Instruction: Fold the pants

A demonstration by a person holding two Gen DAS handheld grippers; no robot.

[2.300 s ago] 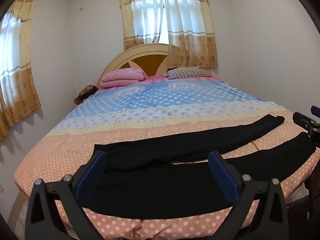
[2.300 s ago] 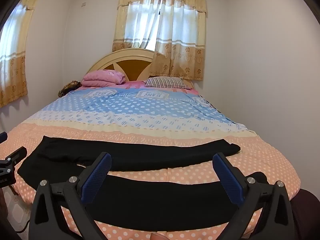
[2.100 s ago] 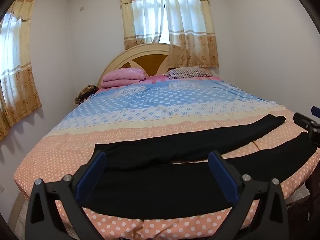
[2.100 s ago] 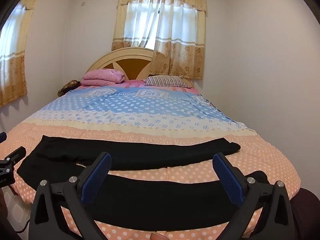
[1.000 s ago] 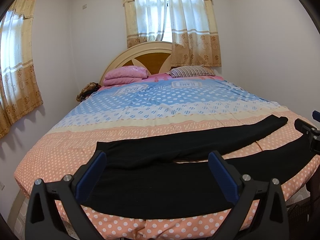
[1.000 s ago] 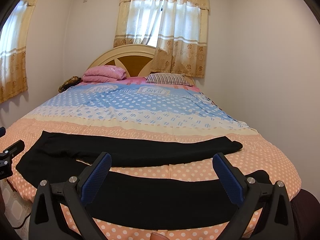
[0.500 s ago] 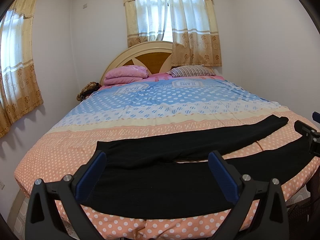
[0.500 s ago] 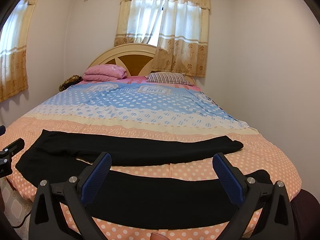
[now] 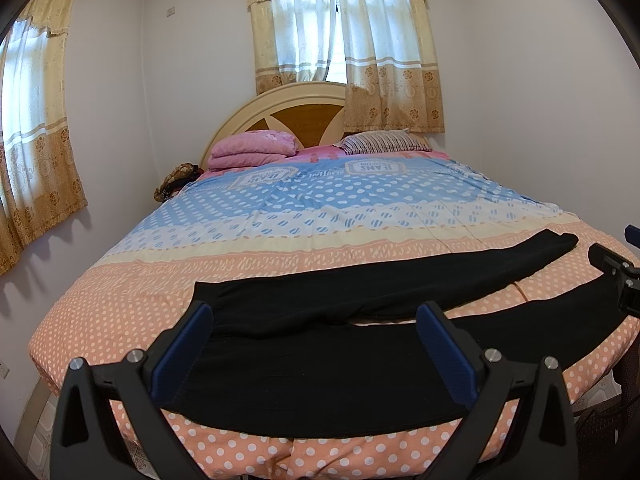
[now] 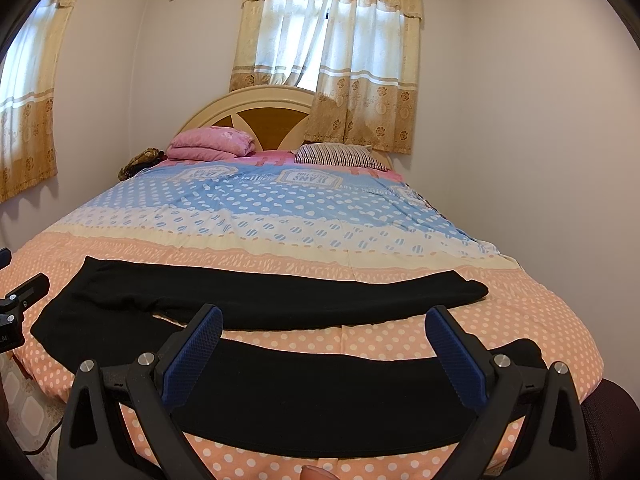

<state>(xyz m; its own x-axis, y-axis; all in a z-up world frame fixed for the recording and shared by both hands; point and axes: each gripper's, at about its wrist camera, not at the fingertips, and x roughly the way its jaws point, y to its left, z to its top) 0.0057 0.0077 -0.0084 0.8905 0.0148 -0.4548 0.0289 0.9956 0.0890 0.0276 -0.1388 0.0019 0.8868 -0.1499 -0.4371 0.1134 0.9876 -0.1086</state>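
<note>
Black pants lie flat across the foot of the bed, waist at the left, the two legs spread apart and running to the right. The far leg ends near the right side; the near leg runs along the bed's front edge. My left gripper hovers open above the waist and near leg, its blue pads wide apart with nothing held. My right gripper is open too, over the near leg. Each gripper shows at the edge of the other's view: the right gripper, the left gripper.
The bed has a peach, cream and blue dotted cover. A folded pink blanket and striped pillow lie by the headboard. Curtained windows stand behind and at the left. Walls close in on both sides. A fingertip shows at the bottom.
Both grippers have drifted slightly, so the views sit a little closer and tilted up. The pants have not moved, and both grippers stay open.
</note>
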